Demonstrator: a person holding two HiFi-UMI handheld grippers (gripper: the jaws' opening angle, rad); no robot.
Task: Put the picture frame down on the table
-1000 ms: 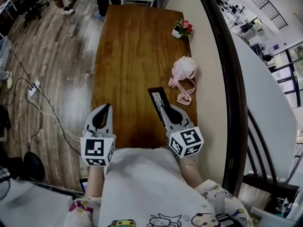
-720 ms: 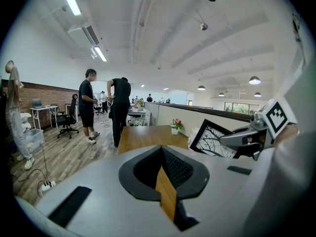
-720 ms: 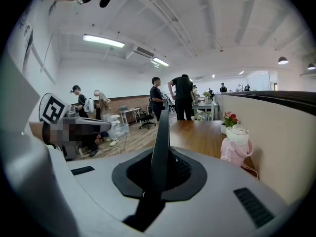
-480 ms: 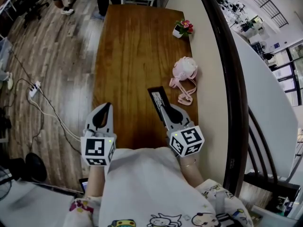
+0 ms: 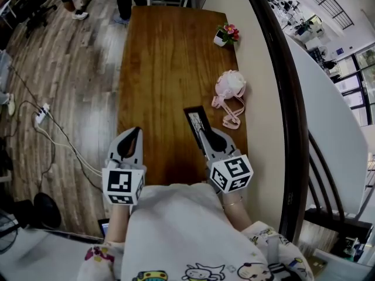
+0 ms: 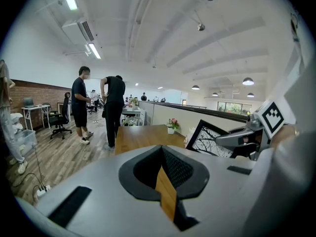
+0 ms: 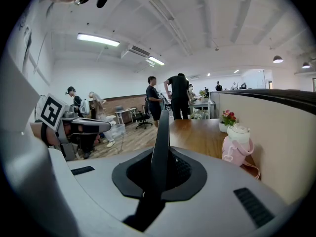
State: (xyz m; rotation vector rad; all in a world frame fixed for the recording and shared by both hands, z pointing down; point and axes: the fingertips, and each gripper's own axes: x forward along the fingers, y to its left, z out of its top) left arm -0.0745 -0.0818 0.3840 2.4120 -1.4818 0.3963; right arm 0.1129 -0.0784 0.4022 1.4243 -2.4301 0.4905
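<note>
Right gripper view shows the right gripper (image 7: pixel 161 149) with its jaws clamped on the dark picture frame (image 7: pixel 162 125), held edge-up over the near end of the wooden tabletop (image 7: pixel 197 132), while the left gripper (image 5: pixel 136 132) has its jaws closed on nothing.

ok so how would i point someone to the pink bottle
Find the long wooden table beside the cream wall. Along its wall-side edge the bottle sits between the far flower pot and the black picture frame. It's the only pale pink thing, with a strap trailing off it.
</note>
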